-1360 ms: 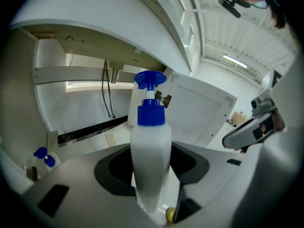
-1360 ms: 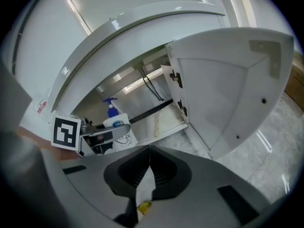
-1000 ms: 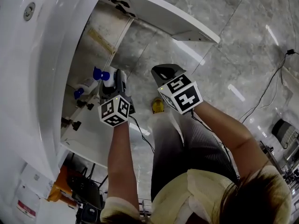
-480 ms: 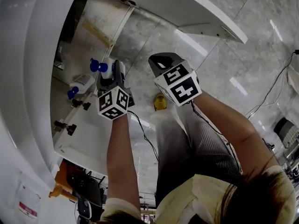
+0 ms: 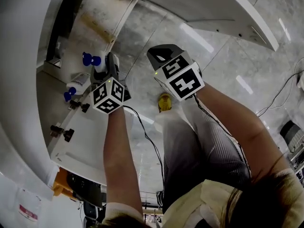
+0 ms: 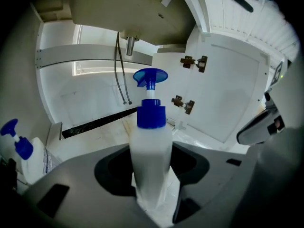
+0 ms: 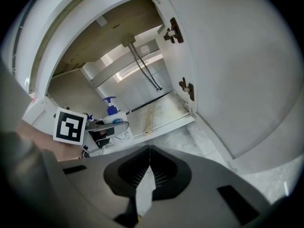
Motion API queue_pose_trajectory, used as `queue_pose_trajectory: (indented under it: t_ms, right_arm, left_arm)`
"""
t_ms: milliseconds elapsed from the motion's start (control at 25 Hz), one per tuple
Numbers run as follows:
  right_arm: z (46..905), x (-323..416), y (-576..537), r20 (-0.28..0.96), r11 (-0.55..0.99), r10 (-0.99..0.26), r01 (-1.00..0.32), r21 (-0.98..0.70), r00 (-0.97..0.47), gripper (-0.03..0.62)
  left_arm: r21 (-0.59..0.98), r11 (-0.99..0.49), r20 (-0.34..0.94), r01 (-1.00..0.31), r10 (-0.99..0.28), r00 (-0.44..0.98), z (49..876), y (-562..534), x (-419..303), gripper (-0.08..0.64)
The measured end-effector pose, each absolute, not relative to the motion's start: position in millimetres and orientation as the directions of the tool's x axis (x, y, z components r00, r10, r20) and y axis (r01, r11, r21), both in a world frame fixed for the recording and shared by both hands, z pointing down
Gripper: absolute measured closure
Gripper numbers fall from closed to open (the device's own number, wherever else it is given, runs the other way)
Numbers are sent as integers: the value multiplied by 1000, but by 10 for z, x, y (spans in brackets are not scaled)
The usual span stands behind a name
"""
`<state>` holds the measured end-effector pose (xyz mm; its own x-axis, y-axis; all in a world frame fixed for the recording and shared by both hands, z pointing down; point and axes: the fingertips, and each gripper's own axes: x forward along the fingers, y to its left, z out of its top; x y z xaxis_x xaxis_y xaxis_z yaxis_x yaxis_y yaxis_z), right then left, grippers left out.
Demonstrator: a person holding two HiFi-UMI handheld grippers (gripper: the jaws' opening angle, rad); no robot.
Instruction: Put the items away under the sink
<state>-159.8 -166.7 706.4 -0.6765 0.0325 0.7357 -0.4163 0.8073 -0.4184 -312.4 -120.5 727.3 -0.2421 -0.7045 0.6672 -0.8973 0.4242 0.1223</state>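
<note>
Pump bottle (image 6: 151, 141) | in L tool (image 6: 152, 175), base hidden | R tool (image 7: 149, 151) closed

Bright streaks of ceiling light glare on the polished floor (image 5: 223, 65). Both gripper views bend strongly and turn black at the corners. The cabinet interior (image 6: 95, 94) is evenly lit, and the near jaws look soft.

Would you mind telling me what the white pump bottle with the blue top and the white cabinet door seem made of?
White pump bottle with the blue top: likely plastic, milky translucent matte body, opaque blue pump. White cabinet door: probably painted or laminated board, smooth satin face, dark metal-looking hinges.
</note>
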Motion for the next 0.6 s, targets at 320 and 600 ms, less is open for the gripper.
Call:
queue_pose_trajectory:
  t_ms: [320,600]
  right_arm:
    - [7281,-1659,-1723,732,813,32,-408,-415,-680,566]
    - [7438,-1708,-1668,736,832,55,-376,-407,-675,566]
  left_arm:
    - [44,421,673,-906,-683,-284,7550,-1333,-3372,327]
    - [22,459,646,-888,-685,-337,7656,-1421,-3547,328]
